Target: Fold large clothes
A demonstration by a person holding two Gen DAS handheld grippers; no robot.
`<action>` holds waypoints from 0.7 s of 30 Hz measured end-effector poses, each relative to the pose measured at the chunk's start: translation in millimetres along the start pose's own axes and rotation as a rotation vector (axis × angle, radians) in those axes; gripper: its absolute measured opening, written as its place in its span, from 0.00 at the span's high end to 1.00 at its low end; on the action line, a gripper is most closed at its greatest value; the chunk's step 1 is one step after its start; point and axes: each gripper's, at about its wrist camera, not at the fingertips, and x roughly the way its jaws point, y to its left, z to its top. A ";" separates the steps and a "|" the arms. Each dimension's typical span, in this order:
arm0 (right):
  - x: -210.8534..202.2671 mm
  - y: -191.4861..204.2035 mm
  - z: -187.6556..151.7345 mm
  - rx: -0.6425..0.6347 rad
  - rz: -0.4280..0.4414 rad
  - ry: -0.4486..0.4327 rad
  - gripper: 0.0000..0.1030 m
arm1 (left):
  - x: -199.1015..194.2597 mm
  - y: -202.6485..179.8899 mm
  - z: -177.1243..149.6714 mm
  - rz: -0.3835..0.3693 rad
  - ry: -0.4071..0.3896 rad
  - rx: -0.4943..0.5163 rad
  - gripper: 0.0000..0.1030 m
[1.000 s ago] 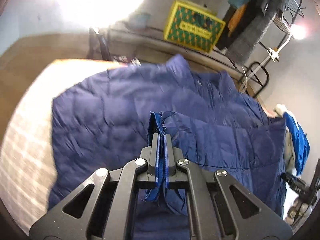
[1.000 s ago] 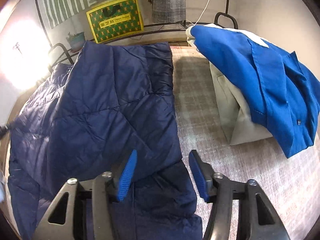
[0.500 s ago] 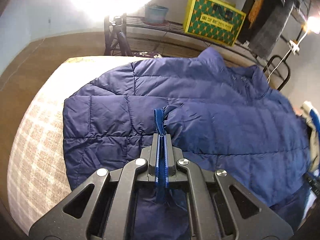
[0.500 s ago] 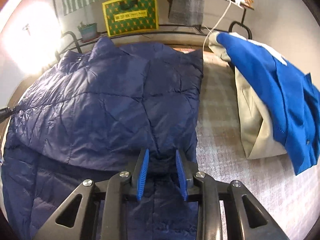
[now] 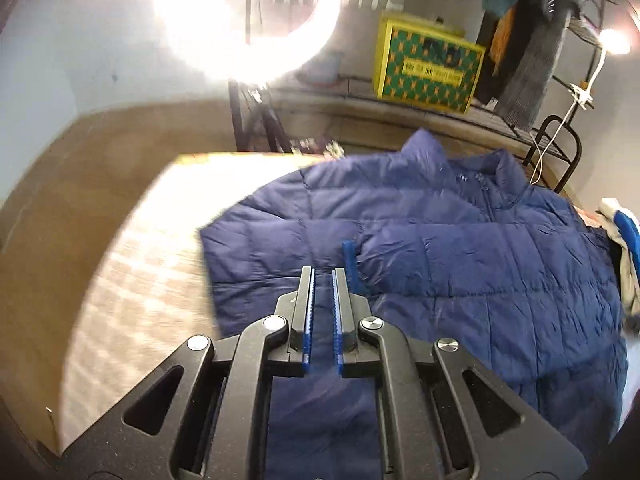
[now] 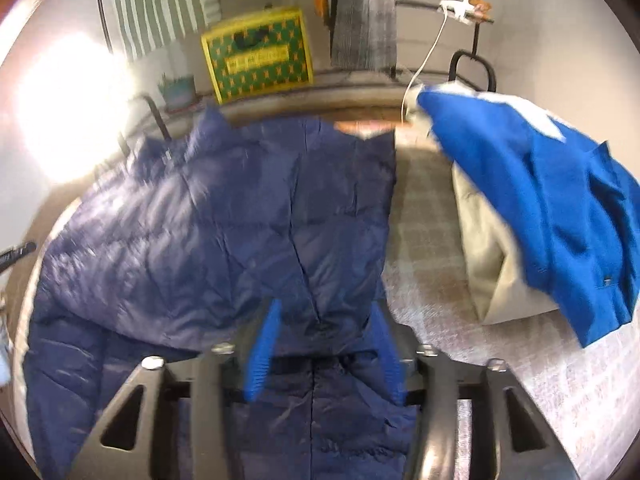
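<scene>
A navy quilted puffer jacket (image 5: 460, 264) lies spread on the bed, collar at the far edge, with its sleeves folded across the body. It also shows in the right wrist view (image 6: 224, 248). My left gripper (image 5: 322, 276) hovers above the jacket's near left part, its jaws slightly apart and empty; a blue cuff edge (image 5: 350, 264) lies just right of its fingers. My right gripper (image 6: 326, 312) is open wide and empty above the folded sleeve (image 6: 340, 220) near the jacket's right edge.
A bright blue garment (image 6: 540, 208) lies over a beige one (image 6: 492, 264) on the bed at the right. The checked bedcover (image 6: 432, 264) shows between them and the jacket. A yellow-green box (image 5: 428, 68) sits on a shelf behind. A ring light (image 5: 248, 20) glares.
My left gripper let go of the blue cuff edge and drew back to the left. My right gripper opened wide, off the sleeve it had closed on, and lifted.
</scene>
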 end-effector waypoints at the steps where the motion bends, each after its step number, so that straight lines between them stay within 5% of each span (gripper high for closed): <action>1: -10.5 -0.7 1.4 -0.003 0.001 -0.026 0.46 | -9.9 4.4 -0.9 0.002 -0.010 0.001 0.94; 6: -67.5 -5.6 -3.6 -0.026 0.062 -0.147 0.28 | -79.4 38.6 -21.4 -0.032 -0.047 -0.041 0.94; 10: -111.3 -6.8 -9.9 -0.058 0.121 -0.223 0.19 | -132.2 61.8 -53.5 -0.065 -0.045 -0.104 0.50; 14: -157.1 -7.9 -26.2 -0.080 0.129 -0.304 0.07 | -174.6 75.8 -92.6 -0.098 -0.013 -0.131 0.48; 21: -192.7 -11.2 -77.2 -0.110 0.200 -0.207 0.04 | -212.4 98.3 -166.4 -0.170 0.073 -0.203 0.41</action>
